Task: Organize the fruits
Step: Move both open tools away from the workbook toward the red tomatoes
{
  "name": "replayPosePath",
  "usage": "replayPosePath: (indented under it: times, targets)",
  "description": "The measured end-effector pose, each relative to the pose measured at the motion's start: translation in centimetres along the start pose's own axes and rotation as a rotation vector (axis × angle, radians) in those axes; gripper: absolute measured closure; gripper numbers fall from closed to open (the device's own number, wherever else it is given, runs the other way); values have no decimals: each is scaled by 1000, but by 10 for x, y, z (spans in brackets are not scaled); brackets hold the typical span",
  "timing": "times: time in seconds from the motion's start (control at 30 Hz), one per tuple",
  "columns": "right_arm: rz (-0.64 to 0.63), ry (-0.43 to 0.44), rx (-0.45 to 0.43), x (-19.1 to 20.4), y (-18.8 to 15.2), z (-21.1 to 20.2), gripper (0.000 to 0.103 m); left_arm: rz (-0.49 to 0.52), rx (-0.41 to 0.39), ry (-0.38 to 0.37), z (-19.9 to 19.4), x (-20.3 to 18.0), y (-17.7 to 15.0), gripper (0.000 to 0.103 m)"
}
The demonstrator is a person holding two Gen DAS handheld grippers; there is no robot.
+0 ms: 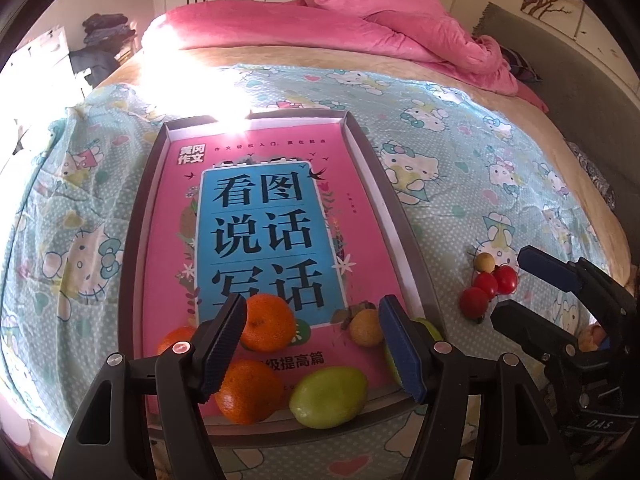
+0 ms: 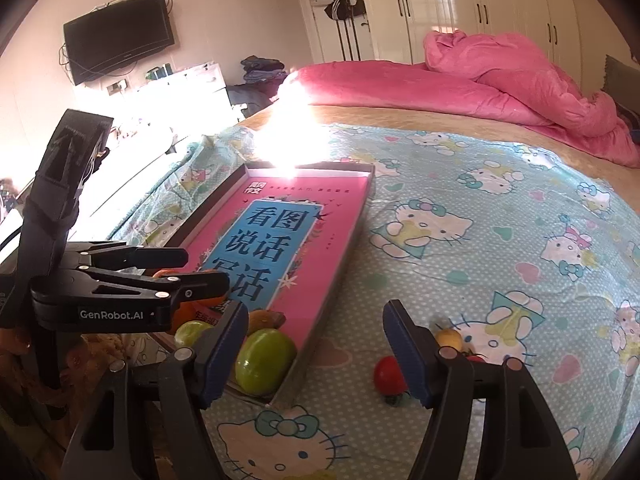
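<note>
A shallow grey tray (image 1: 135, 240) on the bed holds a pink book (image 1: 362, 220). On the book's near end lie three oranges (image 1: 266, 322), a green fruit (image 1: 328, 397) and a small brownish-yellow fruit (image 1: 365, 328). My left gripper (image 1: 313, 307) hangs open above them, holding nothing. Right of the tray, three cherry tomatoes (image 1: 486, 285) and a small yellow fruit (image 1: 484, 262) lie on the sheet. My right gripper (image 2: 317, 311) is open and empty, with one tomato (image 2: 389, 374) beside its right finger and a green fruit (image 2: 264, 360) in the tray's corner by its left finger.
The bed wears a cartoon-cat sheet (image 2: 500, 208), with a bunched pink duvet (image 2: 500, 80) at the far end. A wall television (image 2: 118, 36) and white wardrobes (image 2: 460, 8) stand beyond. Strong sun glare washes out the tray's far edge (image 1: 224, 120).
</note>
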State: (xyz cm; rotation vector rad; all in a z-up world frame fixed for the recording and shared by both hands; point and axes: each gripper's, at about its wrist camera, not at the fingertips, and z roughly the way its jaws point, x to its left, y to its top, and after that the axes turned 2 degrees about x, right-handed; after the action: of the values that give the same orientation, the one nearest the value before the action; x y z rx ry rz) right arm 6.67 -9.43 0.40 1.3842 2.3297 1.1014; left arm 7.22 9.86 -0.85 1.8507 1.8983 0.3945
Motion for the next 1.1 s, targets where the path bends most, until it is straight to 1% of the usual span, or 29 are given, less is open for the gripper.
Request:
replayPosePath:
  times: [0.27,0.67,1.1]
  targets:
    - [34,-24,-11,-18,-4,-14,34,16,-12,-31,-4,-16,-2,33]
    - [69,-58,-28,-38,-9,-31,33,25,-38,-45,-13,-24,-3,33]
    - [108,-119,-30,-64,-18,-47,33,48,-53,-56,-18,-33,-3,33]
